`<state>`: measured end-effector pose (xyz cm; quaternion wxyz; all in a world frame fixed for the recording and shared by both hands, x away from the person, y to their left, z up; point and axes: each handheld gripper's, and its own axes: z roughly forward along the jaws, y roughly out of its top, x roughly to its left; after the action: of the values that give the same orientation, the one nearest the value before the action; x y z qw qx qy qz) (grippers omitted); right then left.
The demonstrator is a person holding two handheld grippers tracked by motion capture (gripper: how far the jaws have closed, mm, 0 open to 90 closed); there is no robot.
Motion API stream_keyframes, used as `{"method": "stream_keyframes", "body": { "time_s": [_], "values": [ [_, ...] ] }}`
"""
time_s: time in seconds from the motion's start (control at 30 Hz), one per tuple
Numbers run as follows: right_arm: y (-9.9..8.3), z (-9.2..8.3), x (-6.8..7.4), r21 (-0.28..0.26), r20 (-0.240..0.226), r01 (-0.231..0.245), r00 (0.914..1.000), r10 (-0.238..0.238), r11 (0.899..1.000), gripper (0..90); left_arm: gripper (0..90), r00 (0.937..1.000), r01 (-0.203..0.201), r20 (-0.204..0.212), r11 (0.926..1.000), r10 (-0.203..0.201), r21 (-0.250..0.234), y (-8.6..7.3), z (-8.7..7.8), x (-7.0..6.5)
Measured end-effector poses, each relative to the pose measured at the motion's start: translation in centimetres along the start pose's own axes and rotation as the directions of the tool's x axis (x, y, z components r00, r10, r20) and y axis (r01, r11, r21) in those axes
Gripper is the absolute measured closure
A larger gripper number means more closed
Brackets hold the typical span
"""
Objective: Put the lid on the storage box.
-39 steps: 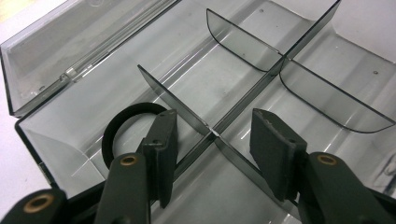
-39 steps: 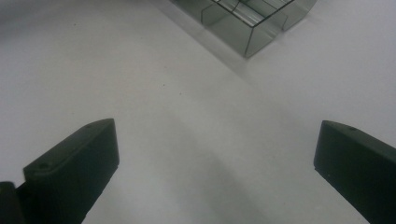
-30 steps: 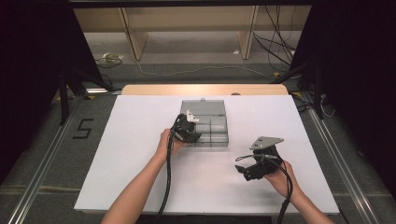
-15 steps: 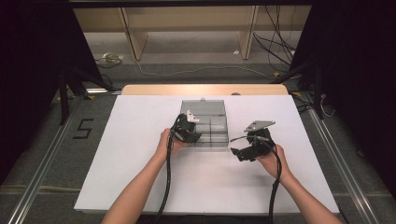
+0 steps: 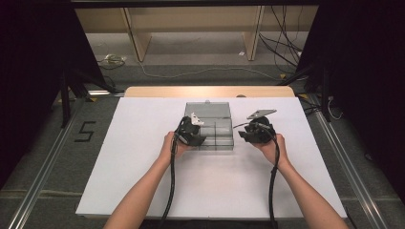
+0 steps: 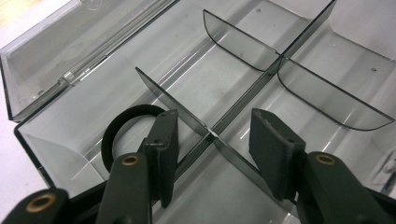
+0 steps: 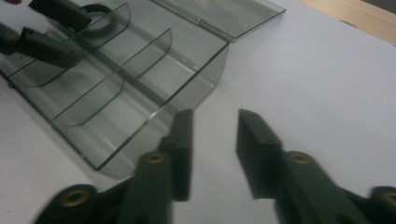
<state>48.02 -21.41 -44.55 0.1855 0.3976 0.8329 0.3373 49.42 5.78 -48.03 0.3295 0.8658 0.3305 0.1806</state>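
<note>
A clear plastic box (image 5: 212, 129) with its lid laid open at the far side is seen at the middle of a white tabletop (image 5: 119, 157). The box is split by thin dividers (image 6: 177, 100) into several compartments. A black ring (image 6: 123, 135) is seen lying in the near left compartment, behind the left jaw in the left gripper view.

The left tool (image 6: 212, 135) is held over the near left part of the box, its jaws spread and empty, set astride a divider. The right tool (image 7: 212, 140) is held just beside the right end of the box, over bare tabletop, its jaws likewise spread with nothing between them.

Several risks may be judged from here. If the left tool were lowered as it stands, the divider could be struck or bent, since it lies between the jaws. The ring lies flat against the floor of its compartment, so it could be pushed aside rather than picked up. The box looks light and is not held down; it could be slid or tipped if it were nudged by the right tool.
</note>
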Motion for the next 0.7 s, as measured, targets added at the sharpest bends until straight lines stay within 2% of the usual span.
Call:
{"method": "stream_keyframes", "body": {
  "time_s": [0.07,0.17,0.33,0.7],
  "values": [
    [0.2,0.4,-0.4,-0.010,0.016,-0.020,0.9997,0.020,1.000,83.5,52.8,1.0000,-0.001,0.000,1.0000,0.001,0.000,0.0,0.0,0.0],
    [0.5,1.1,-0.9,-0.005,0.037,-0.032,0.9988,0.032,0.999,89.6,52.9,1.0000,-0.002,0.000,1.0000,0.002,-0.001,0.0,0.0,0.0],
    [1.2,2.5,-1.4,0.005,0.045,-0.039,0.9982,0.039,0.999,90.0,53.0,1.0000,-0.007,0.000,1.0000,0.007,-0.002,0.0,0.0,0.0],
    [2.8,5.2,-1.4,0.012,0.050,-0.038,0.9981,0.037,0.999,90.0,53.7,0.9998,-0.021,0.002,0.9998,0.021,-0.003,0.0,0.0,0.0]
  ]
}}
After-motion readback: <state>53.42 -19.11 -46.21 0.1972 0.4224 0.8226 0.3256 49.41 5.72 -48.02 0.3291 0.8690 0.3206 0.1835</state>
